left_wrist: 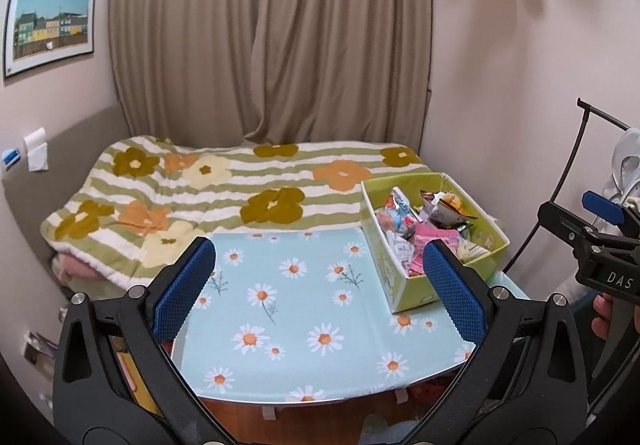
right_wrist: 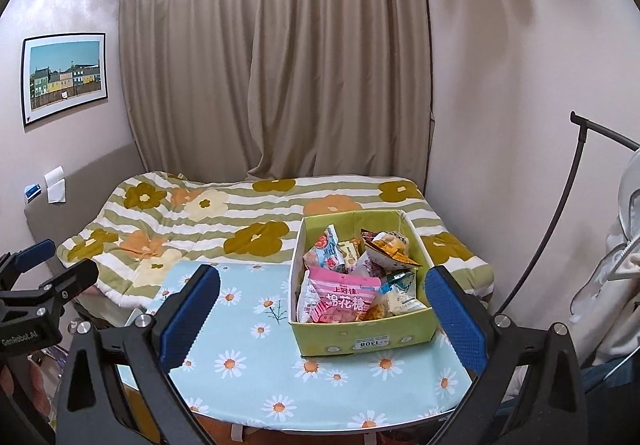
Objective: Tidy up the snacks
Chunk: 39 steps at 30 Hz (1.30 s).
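A: Since both grippers hang back off the near table edge, nothing held. Left gripper [left_wrist: 318, 287]: pads spread wide, only tablecloth [left_wrist: 280, 309] between them. Right gripper [right_wrist: 322, 319]: same, wide apart, empty.

B: Snacks located?

A: All seen ones piled in green box [right_wrist: 360, 337], ahead of right gripper, partly between its fingers; ahead-right of left gripper, just past its right pad. Pink marshmallow bag [right_wrist: 344, 301] on top, nearest right gripper. Orange-yellow pack [right_wrist: 390, 245] toward far end. Blue-red pouch [right_wrist: 328, 251] far-left in box, standing up.

B: Why box on that side?

A: Prob. leaves left half of cloth bare as sorting area, in reach of left gripper. Judgement only.

B: Stage?

A: Ambiguous. Fits snacks dumped in box awaiting sorting; fits equally snacks gathered into box and job finished. Pile loose, no rows. No loose packs on cloth.

B: Risks?

A: Crinkly bags, slippery for pads. Bed w/ flower quilt [right_wrist: 240, 213] beyond table, clear of both.
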Each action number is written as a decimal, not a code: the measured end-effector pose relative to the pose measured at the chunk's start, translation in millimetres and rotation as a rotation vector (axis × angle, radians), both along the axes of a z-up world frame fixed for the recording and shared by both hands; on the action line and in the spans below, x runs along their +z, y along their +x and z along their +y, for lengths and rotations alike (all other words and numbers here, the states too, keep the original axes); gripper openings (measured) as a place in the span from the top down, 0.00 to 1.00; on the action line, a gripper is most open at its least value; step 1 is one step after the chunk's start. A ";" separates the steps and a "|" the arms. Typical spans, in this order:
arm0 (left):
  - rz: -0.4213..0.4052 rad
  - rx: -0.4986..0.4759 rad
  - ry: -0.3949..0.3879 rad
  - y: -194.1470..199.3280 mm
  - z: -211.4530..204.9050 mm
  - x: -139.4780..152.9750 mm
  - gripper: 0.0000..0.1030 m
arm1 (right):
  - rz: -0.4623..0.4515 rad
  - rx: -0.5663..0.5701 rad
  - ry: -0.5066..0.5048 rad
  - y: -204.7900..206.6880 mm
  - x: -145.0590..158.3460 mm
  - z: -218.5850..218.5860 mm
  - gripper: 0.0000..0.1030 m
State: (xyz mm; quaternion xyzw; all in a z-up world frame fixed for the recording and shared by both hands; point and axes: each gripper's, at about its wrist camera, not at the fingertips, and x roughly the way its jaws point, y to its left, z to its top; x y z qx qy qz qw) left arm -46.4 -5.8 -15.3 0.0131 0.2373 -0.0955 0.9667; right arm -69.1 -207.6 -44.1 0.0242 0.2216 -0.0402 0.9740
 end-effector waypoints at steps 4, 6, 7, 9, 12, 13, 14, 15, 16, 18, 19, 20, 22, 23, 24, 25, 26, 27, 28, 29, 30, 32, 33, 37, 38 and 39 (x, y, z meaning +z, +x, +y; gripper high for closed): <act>-0.009 0.004 0.002 -0.3 1.0 1.1 0.00 | -0.003 0.001 -0.006 0.0 -1.1 3.3 0.01; -0.011 0.004 0.002 0.6 2.9 0.9 0.00 | -0.002 0.000 -0.003 -0.6 -0.9 3.4 0.01; -0.012 0.004 0.002 0.9 3.5 0.7 0.00 | 0.000 0.001 -0.002 -0.3 -1.1 4.1 0.01; -0.012 0.006 0.002 1.2 4.7 0.6 0.00 | -0.008 0.002 -0.005 0.9 -2.3 5.4 0.01; -0.010 0.009 0.000 2.2 6.1 -0.3 0.00 | -0.003 0.002 -0.006 2.2 -3.1 6.5 0.01; -0.008 0.010 -0.001 2.9 6.4 -0.7 0.00 | -0.001 0.003 -0.007 2.9 -3.5 7.0 0.01; -0.007 0.013 -0.001 3.2 7.0 -1.0 0.00 | -0.001 0.002 -0.008 3.4 -3.9 7.4 0.01; -0.008 0.015 0.000 3.2 7.5 -1.2 0.00 | 0.001 0.002 -0.008 3.9 -4.2 7.5 0.01; -0.008 0.018 0.001 3.3 7.8 -1.7 0.00 | 0.003 0.002 -0.007 4.1 -4.3 7.4 0.01; -0.006 0.019 0.001 2.4 8.3 -1.8 0.00 | 0.007 0.002 -0.008 4.3 -4.3 7.1 0.01; -0.006 0.021 0.002 2.4 8.0 -2.1 0.00 | 0.009 0.001 -0.007 4.8 -4.6 6.2 0.01; -0.006 0.022 0.003 2.5 8.3 -1.9 0.00 | 0.010 0.001 -0.006 4.5 -4.5 6.4 0.01; -0.006 0.024 0.003 2.7 8.4 -1.0 0.00 | 0.010 0.000 -0.008 4.8 -4.5 5.7 0.01; -0.006 0.024 0.003 2.8 8.5 -0.9 0.00 | 0.010 0.000 -0.010 4.9 -4.6 5.2 0.01; -0.005 0.024 0.003 2.9 8.7 -1.0 0.00 | 0.010 0.002 -0.008 4.8 -4.5 5.8 0.01; -0.004 0.024 0.002 3.1 8.5 -1.4 0.00 | 0.011 0.003 -0.008 4.9 -4.6 5.4 0.01; -0.003 0.025 0.002 3.1 8.0 -1.4 0.00 | 0.009 0.002 -0.007 4.6 -4.4 6.2 0.01; -0.005 0.024 0.004 3.0 8.8 -1.2 0.00 | 0.009 0.002 -0.007 4.6 -4.3 6.1 0.01; -0.007 0.027 0.006 2.9 8.6 -1.1 0.00 | 0.008 0.002 -0.007 4.7 -4.2 5.7 0.01; -0.007 0.029 0.006 3.3 8.7 -1.2 0.00 | 0.009 0.002 -0.008 4.8 -4.0 6.0 0.01; -0.008 0.030 0.007 3.4 7.9 -1.2 0.00 | 0.009 0.002 -0.007 5.1 -4.0 5.2 0.01; -0.009 0.033 0.009 3.9 6.6 -1.3 0.00 | 0.006 0.001 -0.008 5.6 -4.2 5.7 0.01; -0.011 0.035 0.012 4.2 6.1 -1.2 0.00 | 0.004 -0.001 -0.008 5.7 -4.1 4.8 0.01; -0.016 0.041 0.018 4.6 4.7 -2.1 0.00 | 0.006 -0.002 -0.007 6.7 -5.7 3.7 0.01; -0.014 0.041 0.017 4.9 4.4 -2.8 0.00 | 0.007 -0.001 -0.008 6.7 -5.5 3.5 0.01; -0.013 0.042 0.018 5.0 3.8 -2.4 0.00 | 0.007 -0.001 -0.008 6.9 -5.5 3.3 0.01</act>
